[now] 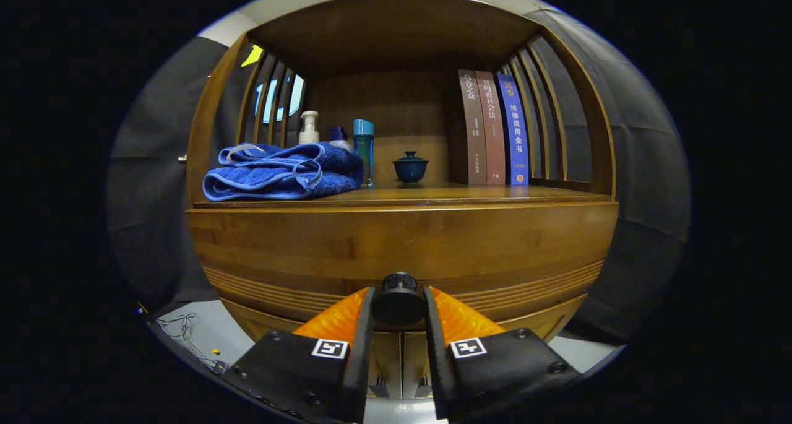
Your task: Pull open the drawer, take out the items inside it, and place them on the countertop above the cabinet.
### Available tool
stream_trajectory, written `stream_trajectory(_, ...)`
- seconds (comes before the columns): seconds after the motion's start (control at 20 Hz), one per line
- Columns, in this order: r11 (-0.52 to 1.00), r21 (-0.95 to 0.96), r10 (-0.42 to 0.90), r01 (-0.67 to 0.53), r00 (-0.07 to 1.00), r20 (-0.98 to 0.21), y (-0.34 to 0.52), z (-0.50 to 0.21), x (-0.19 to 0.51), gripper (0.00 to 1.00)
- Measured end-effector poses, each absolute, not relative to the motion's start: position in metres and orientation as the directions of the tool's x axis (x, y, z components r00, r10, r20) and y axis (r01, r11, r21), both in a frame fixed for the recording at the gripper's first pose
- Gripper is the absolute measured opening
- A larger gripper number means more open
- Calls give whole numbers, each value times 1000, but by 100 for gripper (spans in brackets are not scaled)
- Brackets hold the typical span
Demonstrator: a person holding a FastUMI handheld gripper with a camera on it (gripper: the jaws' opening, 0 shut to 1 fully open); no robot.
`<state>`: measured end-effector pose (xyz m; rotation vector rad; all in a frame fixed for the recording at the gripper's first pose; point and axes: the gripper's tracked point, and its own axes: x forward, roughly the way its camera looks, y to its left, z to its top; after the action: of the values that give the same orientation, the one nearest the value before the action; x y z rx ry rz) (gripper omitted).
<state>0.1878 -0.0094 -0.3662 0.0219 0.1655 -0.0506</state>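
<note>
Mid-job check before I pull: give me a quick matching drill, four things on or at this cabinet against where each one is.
Things:
1. drawer knob
2. folded blue towel
3. lidded teacup
4. books

Places:
A. upright at the shelf's right end
B. between the hand-held gripper fingers
C. mid-shelf, alone
D. in front of the bottles

Pairs: 1-B, 2-D, 3-C, 4-A

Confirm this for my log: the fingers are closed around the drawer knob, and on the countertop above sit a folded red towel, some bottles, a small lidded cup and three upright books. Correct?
One detail is off. The gripper view shows the towel is blue, not red. The rest holds: the gripper has its fingers around the drawer knob, and the countertop carries the bottles, the small lidded cup and three upright books.
</note>
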Motion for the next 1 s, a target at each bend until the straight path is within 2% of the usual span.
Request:
stream_trajectory(0.15, 998, -5, -68, 68, 984, -163, -10, -369, 193, 36)
stream_trajectory(1.0, 998, -3, -58, 58, 984, -169, -3, -362, 81, 36)
